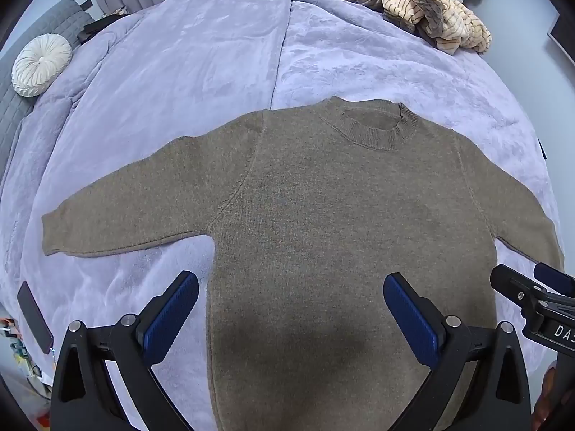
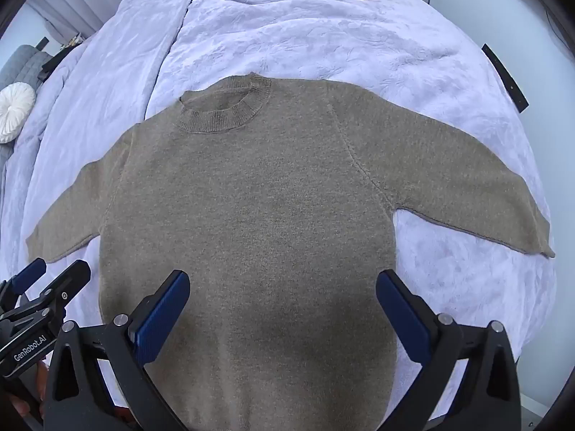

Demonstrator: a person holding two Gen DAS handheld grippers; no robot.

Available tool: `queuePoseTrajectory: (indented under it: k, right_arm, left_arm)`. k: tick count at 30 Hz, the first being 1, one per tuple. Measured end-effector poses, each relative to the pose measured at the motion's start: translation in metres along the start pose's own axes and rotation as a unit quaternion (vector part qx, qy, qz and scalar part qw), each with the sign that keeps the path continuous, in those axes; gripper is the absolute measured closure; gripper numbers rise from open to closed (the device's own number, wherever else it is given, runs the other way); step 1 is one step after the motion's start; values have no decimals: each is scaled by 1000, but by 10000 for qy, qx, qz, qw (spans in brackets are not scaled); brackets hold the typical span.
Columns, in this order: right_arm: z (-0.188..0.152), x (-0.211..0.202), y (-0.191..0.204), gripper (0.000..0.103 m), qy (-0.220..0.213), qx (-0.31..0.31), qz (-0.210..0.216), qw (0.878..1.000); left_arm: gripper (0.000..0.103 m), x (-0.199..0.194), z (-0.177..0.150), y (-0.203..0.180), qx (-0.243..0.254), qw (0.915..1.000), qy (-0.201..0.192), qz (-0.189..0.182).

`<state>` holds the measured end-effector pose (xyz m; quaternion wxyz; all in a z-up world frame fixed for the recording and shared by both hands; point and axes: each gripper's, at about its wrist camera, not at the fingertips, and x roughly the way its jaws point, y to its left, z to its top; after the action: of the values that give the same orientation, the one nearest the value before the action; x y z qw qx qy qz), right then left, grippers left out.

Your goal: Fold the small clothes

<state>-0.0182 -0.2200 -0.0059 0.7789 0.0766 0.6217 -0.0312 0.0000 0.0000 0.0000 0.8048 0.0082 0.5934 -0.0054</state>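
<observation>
Lavender bedding is covering the bed [image 1: 201, 72] and is filling the background in both wrist views. Going from the jaws outward: the left gripper [image 1: 291, 318] is hovering with its jaws spread wide and released, gripping nothing, its 2 blue pads [image 1: 169, 319] sitting above the lower left edge of a brown sweater [image 1: 323, 215]. The right gripper [image 2: 284, 314] is likewise hanging with jaws wide apart and empty, over the sweater's lower body. Each gripper is showing in the other's view, the right one at 3 o'clock in the left view and the left one at 9 o'clock in the right view.

The sweater is lying flat on the bed, front up, both sleeves stretching out toward 9 and 3 o'clock and the ribbed collar [image 2: 224, 109] pointing toward 12 o'clock. Beyond it, at 1 o'clock in the left view, a heap of striped cream and brown clothes [image 1: 431, 10] is sitting at the far edge of the bed. At 10 o'clock a round white cushion [image 1: 41, 64] is resting beside a grey quilted surface. A dark phone [image 1: 34, 318] is lying at 8 o'clock.
</observation>
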Motion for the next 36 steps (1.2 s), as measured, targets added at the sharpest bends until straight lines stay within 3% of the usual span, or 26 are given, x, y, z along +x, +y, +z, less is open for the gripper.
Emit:
queuePoseTrajectory:
  k: [36]
  right_arm:
    - [-2, 4, 2, 0, 62, -13, -30, 10000]
  left_arm:
    - [0, 6, -4, 15, -71, 10000, -20, -48]
